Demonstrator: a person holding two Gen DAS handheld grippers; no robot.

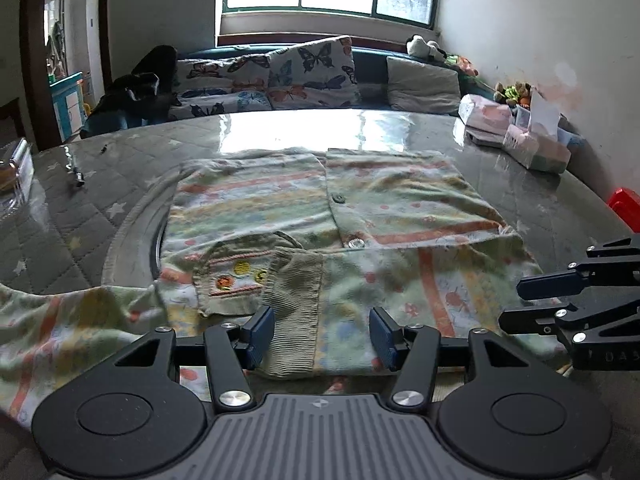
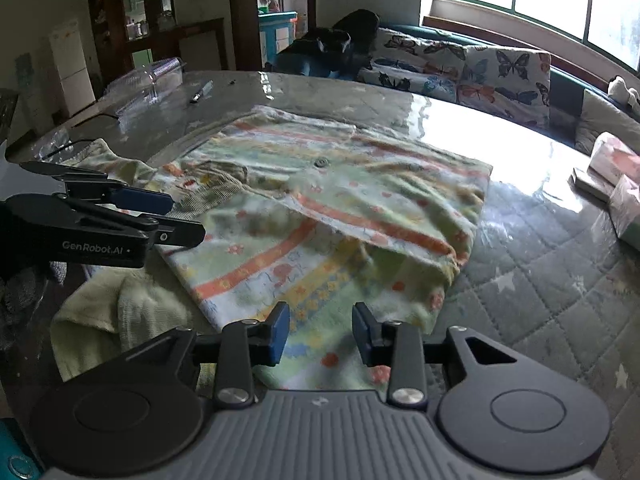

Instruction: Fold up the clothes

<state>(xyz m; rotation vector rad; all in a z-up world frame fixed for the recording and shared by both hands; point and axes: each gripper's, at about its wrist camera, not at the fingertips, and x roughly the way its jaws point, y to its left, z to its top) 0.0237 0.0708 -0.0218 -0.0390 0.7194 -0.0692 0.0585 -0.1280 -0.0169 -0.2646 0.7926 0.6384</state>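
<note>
I have one garment to deal with: a child's patterned cardigan (image 1: 328, 216), pale green with orange stripes and small flowers, lying flat near the middle of the round table (image 1: 400, 128), which has a quilted star-print cover under clear plastic. I can count two buttons (image 1: 339, 199) on its front placket, and one patch pocket (image 1: 232, 280) with three round embroidered motifs. One ribbed cuff (image 1: 294, 312) is folded in over the lower front, and the other sleeve (image 1: 60, 320) trails off toward the table's near left edge.

My left gripper (image 1: 322, 334) hovers low over the near hem with its jaws spread; the ribbed cuff lies between the two blue pads (image 1: 260, 334), but they do not press on it. My right gripper (image 2: 320, 334) sits over the near right corner of the cardigan, jaws parted with cloth below them and nothing pinched.

On the rest of the table I count one pen (image 2: 201, 92), one clear plastic clamshell box (image 2: 148, 76) and a pile of wrapped packets (image 1: 516, 132) by the wall. Behind the table runs one bench with two butterfly-print cushions (image 1: 312, 72) and one plain grey cushion (image 1: 424, 84).
</note>
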